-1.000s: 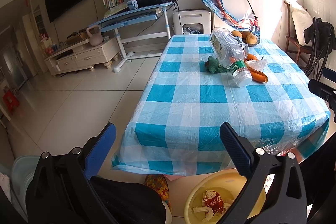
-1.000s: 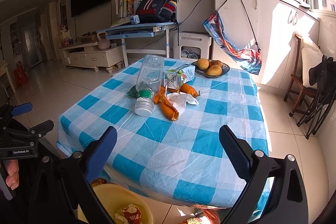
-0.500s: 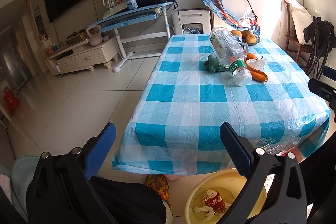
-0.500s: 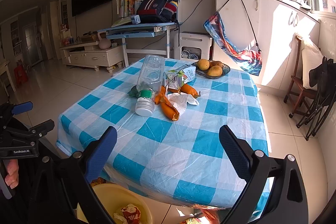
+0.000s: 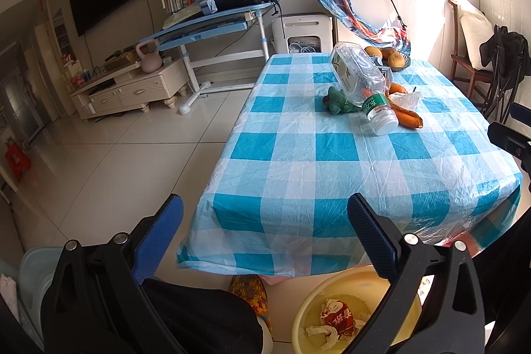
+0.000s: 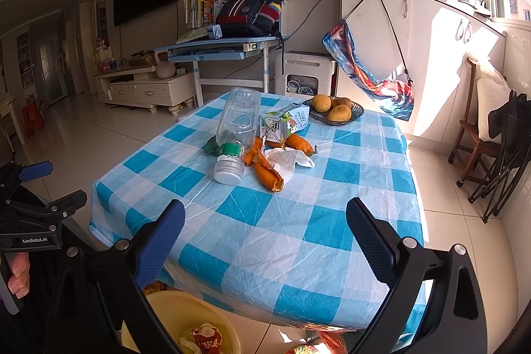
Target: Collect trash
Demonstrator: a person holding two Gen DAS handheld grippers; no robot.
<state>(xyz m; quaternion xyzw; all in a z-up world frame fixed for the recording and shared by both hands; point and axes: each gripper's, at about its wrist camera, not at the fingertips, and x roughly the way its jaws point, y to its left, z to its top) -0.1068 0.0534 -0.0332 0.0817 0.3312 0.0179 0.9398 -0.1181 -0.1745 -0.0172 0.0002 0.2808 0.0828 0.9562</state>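
A: We log both tools idle at the near table edge. Left gripper released, nothing between the pads; right gripper likewise spread wide and empty.

B: Trash location?

A: Mid-table cluster at our 12 o'clock from the right gripper, nearer 1 o'clock from the left. Plastic bottle lies tipped, cap toward us, long axis running roughly 12 to 6. Just beside it at 3 o'clock: orange peel, crumpled tissue, a flattened carton.

B: Which hand is nearer?

A: We judge the right; it faces the pile squarely. Open checked tablecloth between, nothing blocking.

B: Hazards?

A: Fruit bowl sits behind the carton, and is not trash. The yellow bin waits below the table edge, at 6 o'clock, already holding wrappers.
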